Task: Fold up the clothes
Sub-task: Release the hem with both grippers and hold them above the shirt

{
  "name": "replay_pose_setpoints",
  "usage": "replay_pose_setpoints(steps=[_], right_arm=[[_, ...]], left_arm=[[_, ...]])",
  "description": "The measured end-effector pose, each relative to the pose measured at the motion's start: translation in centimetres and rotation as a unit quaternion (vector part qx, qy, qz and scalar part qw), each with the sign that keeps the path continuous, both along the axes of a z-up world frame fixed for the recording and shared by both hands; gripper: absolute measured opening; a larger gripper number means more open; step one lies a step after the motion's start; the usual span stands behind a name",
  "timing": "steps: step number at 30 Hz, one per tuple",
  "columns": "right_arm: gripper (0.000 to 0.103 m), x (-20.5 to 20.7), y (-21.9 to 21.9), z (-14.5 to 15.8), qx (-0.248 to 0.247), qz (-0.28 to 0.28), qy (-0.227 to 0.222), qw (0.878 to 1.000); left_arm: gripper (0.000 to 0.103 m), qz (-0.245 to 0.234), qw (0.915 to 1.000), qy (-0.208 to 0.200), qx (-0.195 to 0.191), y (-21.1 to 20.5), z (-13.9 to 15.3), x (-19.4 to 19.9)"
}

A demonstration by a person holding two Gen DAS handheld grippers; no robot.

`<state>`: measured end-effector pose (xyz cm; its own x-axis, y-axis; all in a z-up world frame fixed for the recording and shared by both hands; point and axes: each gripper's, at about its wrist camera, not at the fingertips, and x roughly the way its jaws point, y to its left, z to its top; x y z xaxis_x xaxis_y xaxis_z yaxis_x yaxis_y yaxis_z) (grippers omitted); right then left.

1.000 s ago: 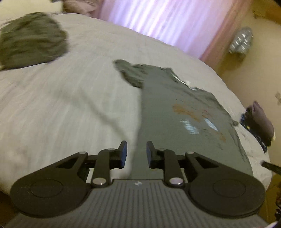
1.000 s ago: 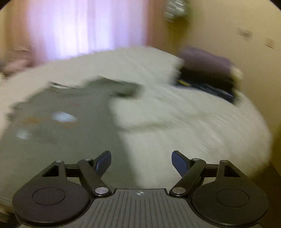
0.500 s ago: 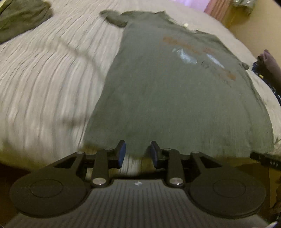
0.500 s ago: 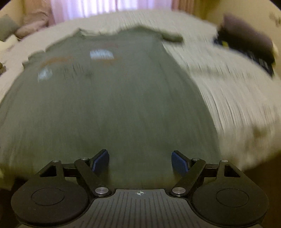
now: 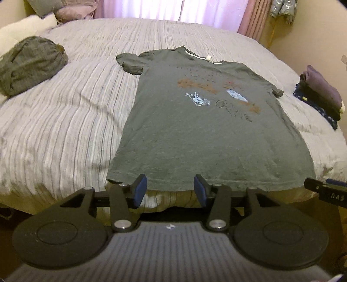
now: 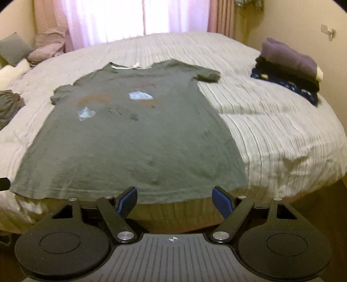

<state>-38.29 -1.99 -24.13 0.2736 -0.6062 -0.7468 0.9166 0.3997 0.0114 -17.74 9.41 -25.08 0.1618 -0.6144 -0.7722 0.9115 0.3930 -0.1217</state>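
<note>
Pink curtains (image 5: pixel 195 9) glow behind the bed (image 5: pixel 65 112) you face. Your left tongs (image 5: pixel 170 189) are opening with nothing between the jaws, just off the hem of the grey T-shirt (image 5: pixel 206 134); your right tongs (image 6: pixel 174 198) gape wide and empty there too. That shirt lies flat by the bed's near edge, a crumpled garment (image 5: pixel 28 67) towards the far-left corner, folded clothes (image 6: pixel 288 67) at the right edge.

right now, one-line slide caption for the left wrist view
Grey t-shirt spread flat on the striped bed, left gripper opening empty at its hem.
</note>
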Motion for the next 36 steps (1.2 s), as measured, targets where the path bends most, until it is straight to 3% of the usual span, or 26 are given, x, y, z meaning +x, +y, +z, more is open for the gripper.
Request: replay_pose_setpoints(steps=[10, 36], right_arm=[[0.079, -0.1, 2.2, 0.6, -0.018, 0.004, -0.013, 1.000], [0.079, -1.0, 4.4, 1.1, -0.022, 0.008, -0.012, 1.000]], left_arm=[[0.045, -0.014, 0.9990, -0.041, -0.008, 1.7, 0.9, -2.5], [0.049, -0.042, 0.9978, -0.047, -0.019, 3.8, 1.4, -4.5]])
